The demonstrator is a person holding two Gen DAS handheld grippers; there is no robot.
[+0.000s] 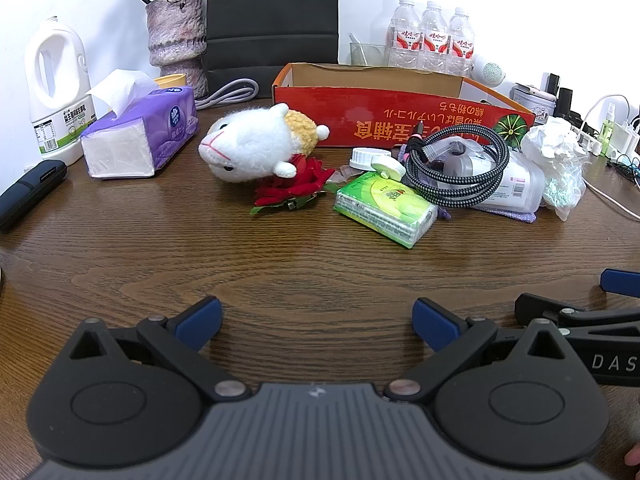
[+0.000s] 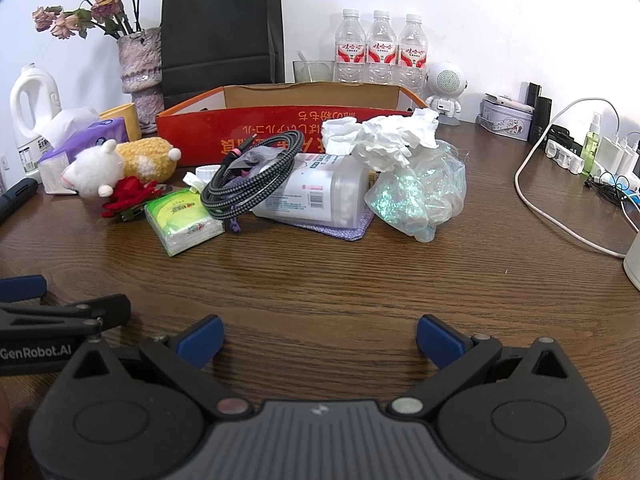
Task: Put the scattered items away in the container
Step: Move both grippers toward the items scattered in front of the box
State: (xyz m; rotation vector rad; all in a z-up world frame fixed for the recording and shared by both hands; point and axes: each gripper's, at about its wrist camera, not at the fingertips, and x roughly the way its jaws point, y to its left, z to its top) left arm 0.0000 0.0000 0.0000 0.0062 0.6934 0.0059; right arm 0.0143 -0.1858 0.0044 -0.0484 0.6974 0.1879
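A red cardboard box (image 1: 400, 118) (image 2: 256, 128) stands open-topped at the back of the wooden table. In front of it lies a pile: a white and yellow plush animal (image 1: 252, 146) (image 2: 116, 162) on a red fabric flower (image 1: 298, 184) (image 2: 128, 196), a green tissue pack (image 1: 386, 206) (image 2: 182, 222), a coiled braided cable (image 1: 456, 168) (image 2: 254, 176) over a white plastic bottle (image 2: 316, 194) lying on a purple cloth (image 2: 332, 228), crumpled white paper (image 1: 550, 140) (image 2: 384, 140) and a glittery clear bag (image 2: 420, 200). My left gripper (image 1: 316, 320) and right gripper (image 2: 320, 338) hover open near the table's front, holding nothing.
A purple tissue box (image 1: 140, 132), white jug (image 1: 56, 92), vase of dried flowers (image 1: 176, 40) and black paper bag (image 2: 220, 32) stand at back left. Three water bottles (image 2: 380, 46), a speaker figure (image 2: 444, 88), a tin, chargers and a white cord (image 2: 532, 200) sit at right.
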